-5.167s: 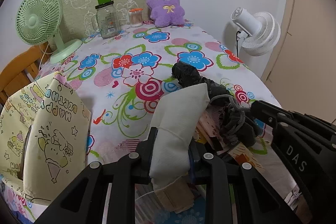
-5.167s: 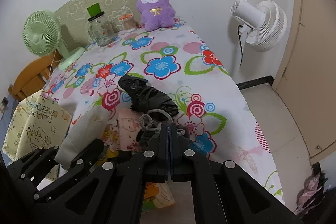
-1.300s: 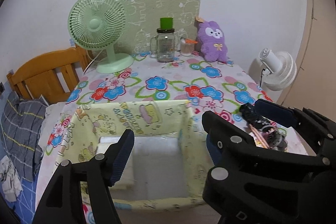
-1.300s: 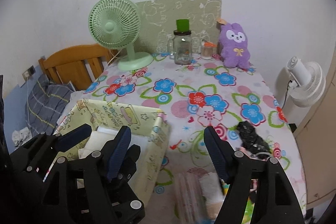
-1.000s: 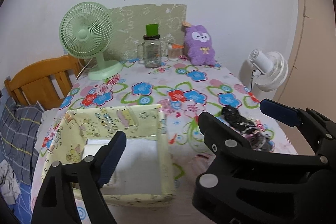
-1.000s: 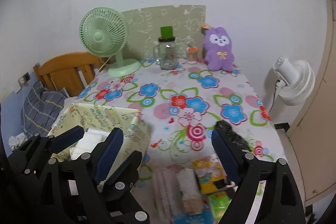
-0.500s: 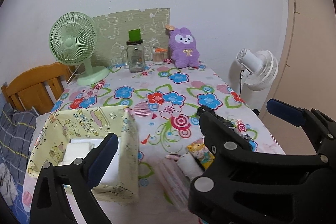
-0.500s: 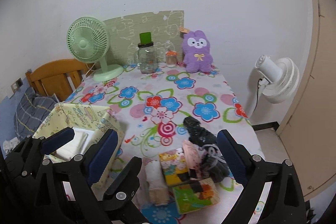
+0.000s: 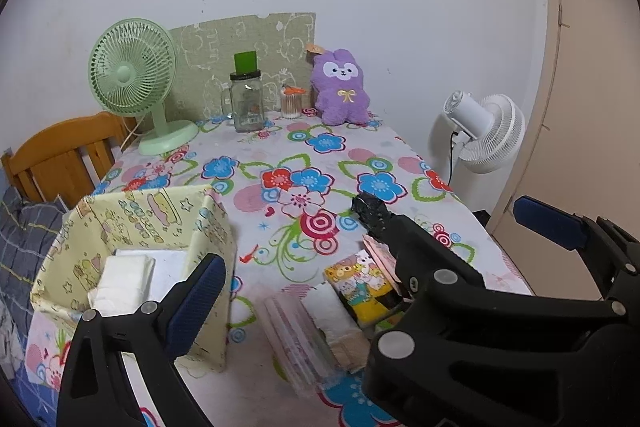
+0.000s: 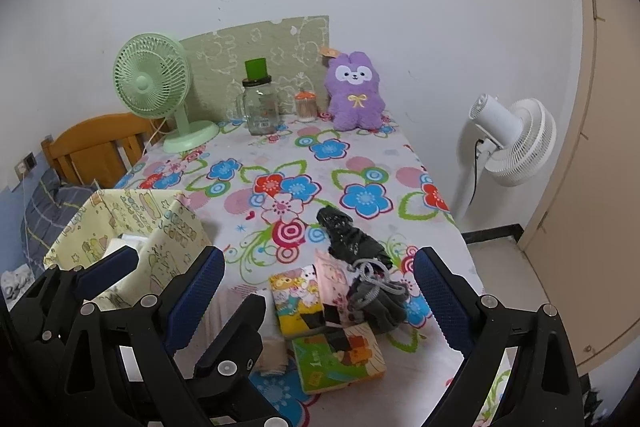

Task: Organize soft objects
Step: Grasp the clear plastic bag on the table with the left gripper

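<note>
Both hand-held grippers hang above the near edge of the desk [image 10: 360, 163], which is covered by a flowered cloth. The left hand-held gripper [image 9: 312, 279] has its jaws spread wide with nothing between the pads; they have just been opening. The right hand-held gripper [image 10: 316, 291] likewise stands wide apart and grips nothing, its jaws also having just been opening. A yellow cloth box [image 9: 132, 227] sits at the near left of the desk, with a white folded cloth [image 9: 124, 279] lying inside it. To its right, at the near edge, lies a loose heap: a white pad [image 9: 332, 311], clear pink-striped packets [image 9: 292, 335], a yellow cartoon packet [image 10: 296, 303], a green booklet [image 10: 336, 359], a pink packet [image 10: 336, 279], a grey drawstring pouch [image 10: 380, 299] and a black crumpled bag [image 10: 348, 235], several touching or overlapping. At the far wall stand a green fan [image 9: 132, 83], a glass jar [image 9: 248, 99] and a purple plush toy [image 9: 340, 87]. A white fan [image 10: 512, 143] stands on the floor to the right.
</note>
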The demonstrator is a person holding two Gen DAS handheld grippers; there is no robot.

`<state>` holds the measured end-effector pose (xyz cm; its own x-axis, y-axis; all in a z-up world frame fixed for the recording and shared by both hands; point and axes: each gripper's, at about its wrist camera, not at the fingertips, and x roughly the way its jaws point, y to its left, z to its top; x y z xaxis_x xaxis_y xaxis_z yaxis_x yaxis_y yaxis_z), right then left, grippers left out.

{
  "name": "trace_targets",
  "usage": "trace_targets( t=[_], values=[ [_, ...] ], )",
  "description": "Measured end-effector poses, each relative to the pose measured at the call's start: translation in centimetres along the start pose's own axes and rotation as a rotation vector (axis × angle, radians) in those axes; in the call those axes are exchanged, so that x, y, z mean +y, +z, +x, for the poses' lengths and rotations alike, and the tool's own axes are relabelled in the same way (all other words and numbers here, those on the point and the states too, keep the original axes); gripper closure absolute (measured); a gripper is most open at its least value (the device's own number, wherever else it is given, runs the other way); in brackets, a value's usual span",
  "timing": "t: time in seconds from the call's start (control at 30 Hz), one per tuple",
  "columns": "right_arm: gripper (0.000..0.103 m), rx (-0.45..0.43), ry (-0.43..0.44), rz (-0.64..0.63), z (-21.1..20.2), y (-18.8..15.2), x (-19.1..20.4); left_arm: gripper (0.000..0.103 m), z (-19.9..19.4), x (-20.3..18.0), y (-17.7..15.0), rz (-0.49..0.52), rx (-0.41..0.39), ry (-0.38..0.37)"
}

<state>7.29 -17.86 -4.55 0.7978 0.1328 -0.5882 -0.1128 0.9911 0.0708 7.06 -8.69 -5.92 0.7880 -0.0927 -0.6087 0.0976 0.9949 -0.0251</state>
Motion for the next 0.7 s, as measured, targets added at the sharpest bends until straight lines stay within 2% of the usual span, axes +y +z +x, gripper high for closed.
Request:
trace_targets(
  t=[0.17, 0.7],
  values=[
    [0.006, 0.012, -0.012, -0.007, 0.4, -0.9, -0.6, 0.005, 0.7, -0.4, -1.1, -0.023, 0.015, 0.009],
    [0.006, 0.127, -0.02, 0.018, 4.8, -5.1, -2.3, 0.025, 4.4, -1.4, -5.0, -0.055, 0.118, 0.087]
  ],
)
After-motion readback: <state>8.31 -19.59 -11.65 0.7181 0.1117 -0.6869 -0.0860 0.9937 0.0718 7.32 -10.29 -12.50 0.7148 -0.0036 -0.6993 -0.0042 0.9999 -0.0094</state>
